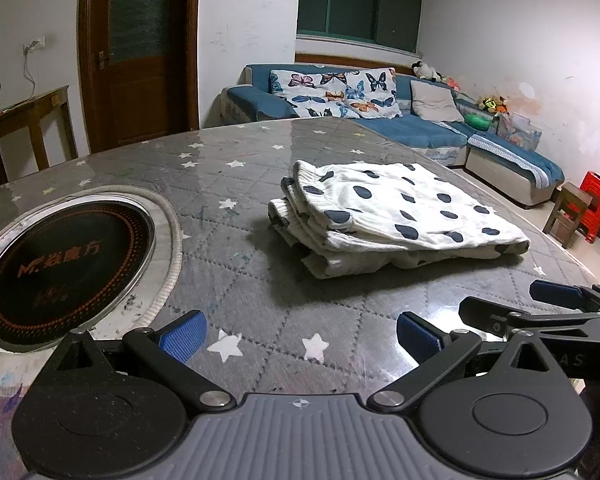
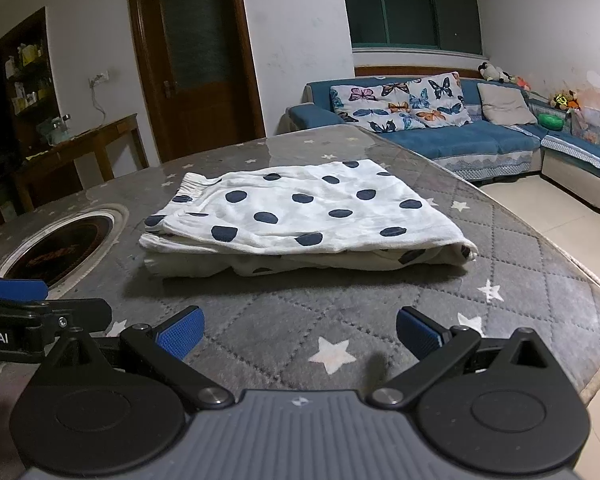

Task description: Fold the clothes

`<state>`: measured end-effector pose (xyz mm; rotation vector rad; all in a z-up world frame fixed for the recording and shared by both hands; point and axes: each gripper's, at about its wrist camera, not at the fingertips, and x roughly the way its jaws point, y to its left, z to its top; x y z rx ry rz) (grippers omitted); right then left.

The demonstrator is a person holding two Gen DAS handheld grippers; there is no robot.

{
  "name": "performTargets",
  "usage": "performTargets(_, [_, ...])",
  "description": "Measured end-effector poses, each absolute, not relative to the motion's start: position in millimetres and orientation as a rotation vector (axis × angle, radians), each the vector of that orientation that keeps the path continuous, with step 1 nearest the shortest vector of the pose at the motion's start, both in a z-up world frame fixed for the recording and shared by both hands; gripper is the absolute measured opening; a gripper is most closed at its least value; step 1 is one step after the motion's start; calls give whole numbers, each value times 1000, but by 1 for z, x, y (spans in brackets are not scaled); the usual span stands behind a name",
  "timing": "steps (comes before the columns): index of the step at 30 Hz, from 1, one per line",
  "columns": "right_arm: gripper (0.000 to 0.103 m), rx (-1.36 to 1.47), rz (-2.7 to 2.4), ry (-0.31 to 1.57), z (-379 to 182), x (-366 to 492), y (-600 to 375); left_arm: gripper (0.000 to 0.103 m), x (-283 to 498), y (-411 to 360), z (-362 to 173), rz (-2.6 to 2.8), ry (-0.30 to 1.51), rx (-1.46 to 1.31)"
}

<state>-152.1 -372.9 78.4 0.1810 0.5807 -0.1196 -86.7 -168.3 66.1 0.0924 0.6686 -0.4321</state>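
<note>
Judging progress: the fold looks essentially finished.

Left gripper (image 1: 302, 336): blue pads spread wide, nothing between them, only bare quilted star-print table cover (image 1: 236, 280) showing in the gap. Off to the left of its left finger, the round induction hob (image 1: 66, 268) set into the table. The garment lies ahead of the fingers and somewhat right of the right pad, well clear of both tips, no contact.

Polka-dot garment (image 2: 300, 216): white with dark blue dots, stacked in several layers into a compact, roughly rectangular packet lying flat on the cover. Elastic waistband edge shows at the packet's left end in both views, so probably shorts or trousers; cannot confirm which. Top layer smooth. Lower layers bulge slightly along the near edge, with one loose bit of fabric poking out beneath the front.

Right gripper (image 2: 300, 336): pads likewise spread wide and empty. Garment sits directly ahead of the gap between the fingers, near but not touching. The left gripper's finger is visible just beyond its left pad.

Remaining, as a judgement: at most tucking in the untidy near edge; no other clothes visible on the table.
</note>
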Motion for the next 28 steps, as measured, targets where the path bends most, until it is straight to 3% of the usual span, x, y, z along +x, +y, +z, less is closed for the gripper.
performTargets(28, [103,186,-112,594,76,-135,-377,103,-66,-177,64,-427,677,105])
